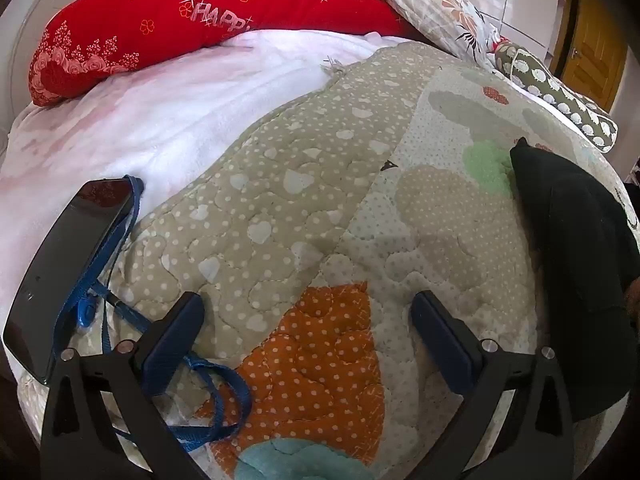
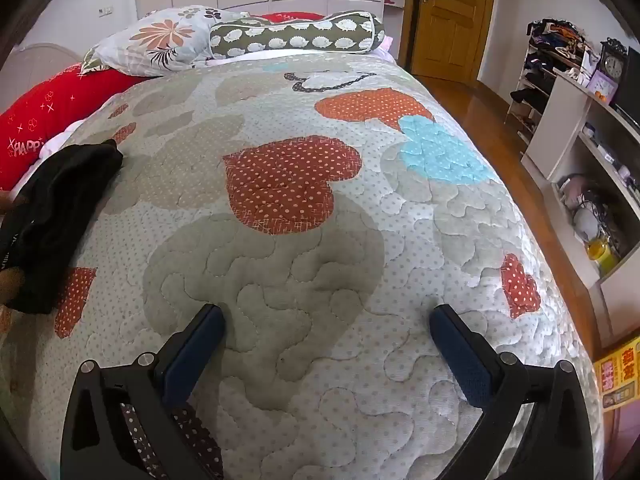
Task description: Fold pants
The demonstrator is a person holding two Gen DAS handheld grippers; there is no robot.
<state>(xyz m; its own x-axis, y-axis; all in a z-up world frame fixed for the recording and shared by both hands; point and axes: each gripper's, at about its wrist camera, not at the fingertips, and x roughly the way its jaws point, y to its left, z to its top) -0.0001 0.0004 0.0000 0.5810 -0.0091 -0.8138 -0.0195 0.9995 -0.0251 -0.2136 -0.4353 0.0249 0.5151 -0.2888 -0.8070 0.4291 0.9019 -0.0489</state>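
Observation:
Black pants [image 1: 576, 248] lie bunched on the quilted bedspread [image 1: 304, 208], at the right edge of the left wrist view. In the right wrist view the same black pants [image 2: 60, 216] sit at the far left, with a hand partly showing at their edge. My left gripper [image 1: 307, 304] hovers open over an orange patch, with nothing between its fingers and the pants well off to its right. Over a grey patch of the quilt [image 2: 280, 260] my right gripper [image 2: 328, 320] stands open and empty, the pants far to its left.
A dark phone [image 1: 68, 272] on a blue lanyard [image 1: 224, 396] lies beside the left gripper. A red pillow [image 1: 180, 20], a floral pillow [image 2: 160, 40] and a patterned bolster [image 2: 296, 36] line the bed's head. Shelves [image 2: 592, 148] and a wooden door [image 2: 452, 16] stand right.

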